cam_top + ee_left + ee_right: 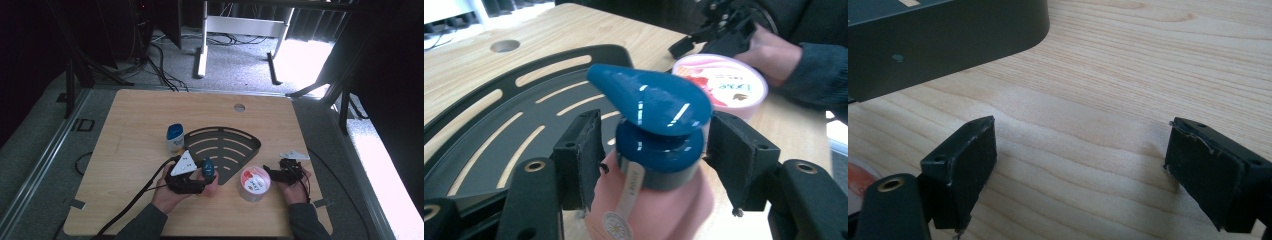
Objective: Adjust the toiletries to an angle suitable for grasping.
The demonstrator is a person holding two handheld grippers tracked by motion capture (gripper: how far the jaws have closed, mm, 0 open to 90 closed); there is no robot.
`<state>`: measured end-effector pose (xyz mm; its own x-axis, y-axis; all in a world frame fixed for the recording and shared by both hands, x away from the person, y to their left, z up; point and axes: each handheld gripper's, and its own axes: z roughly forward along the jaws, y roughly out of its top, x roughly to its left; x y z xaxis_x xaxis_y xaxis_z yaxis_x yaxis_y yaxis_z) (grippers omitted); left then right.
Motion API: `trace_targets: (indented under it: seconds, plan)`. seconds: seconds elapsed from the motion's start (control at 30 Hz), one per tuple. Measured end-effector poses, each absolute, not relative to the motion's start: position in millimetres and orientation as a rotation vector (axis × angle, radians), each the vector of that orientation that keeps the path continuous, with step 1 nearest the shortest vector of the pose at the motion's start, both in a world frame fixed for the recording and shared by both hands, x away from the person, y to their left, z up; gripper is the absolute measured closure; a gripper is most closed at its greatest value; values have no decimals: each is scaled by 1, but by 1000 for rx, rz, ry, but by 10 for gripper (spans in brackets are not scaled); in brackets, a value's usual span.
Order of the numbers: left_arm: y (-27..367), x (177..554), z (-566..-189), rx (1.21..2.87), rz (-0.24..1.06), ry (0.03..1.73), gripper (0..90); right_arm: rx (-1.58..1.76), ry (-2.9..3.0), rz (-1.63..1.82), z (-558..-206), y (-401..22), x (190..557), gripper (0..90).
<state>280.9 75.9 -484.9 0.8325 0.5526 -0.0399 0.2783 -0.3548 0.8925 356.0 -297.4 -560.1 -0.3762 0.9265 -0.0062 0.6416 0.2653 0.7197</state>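
Note:
A pink pump bottle (pixel 654 115) with a dark blue pump head stands at the near edge of the black slotted corner rack (pixel 499 115). My left gripper (pixel 654 160) has a jaw on each side of the blue collar, and a narrow gap shows at both pads, so it is open. From above, the bottle (pixel 208 167) rises just right of the left gripper (pixel 202 177). My right gripper (pixel 1080 160) hangs wide open over bare wood beside the rack's corner (pixel 948 40), nothing between its jaws.
A round jar with a pink and white lid (pixel 254 183) sits between the two hands, close to the right gripper (pixel 272 174). A small white bottle with a blue cap (pixel 175 137) stands left of the rack (pixel 225 145). The wooden table (pixel 130 120) has a cable hole (pixel 239 107) at the back.

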Motion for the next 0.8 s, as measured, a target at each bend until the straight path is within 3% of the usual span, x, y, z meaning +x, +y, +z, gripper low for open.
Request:
trace_targets:
  seconds: [0.23, 0.8]
  plan:
    - [74, 280, -484, 1925, 341, 602, 520, 1418, 2113, 892, -560, -297, 356, 128]
    - [94, 277, -472, 2036, 403, 612, 524, 1418, 2113, 893, -560, -297, 356, 128]
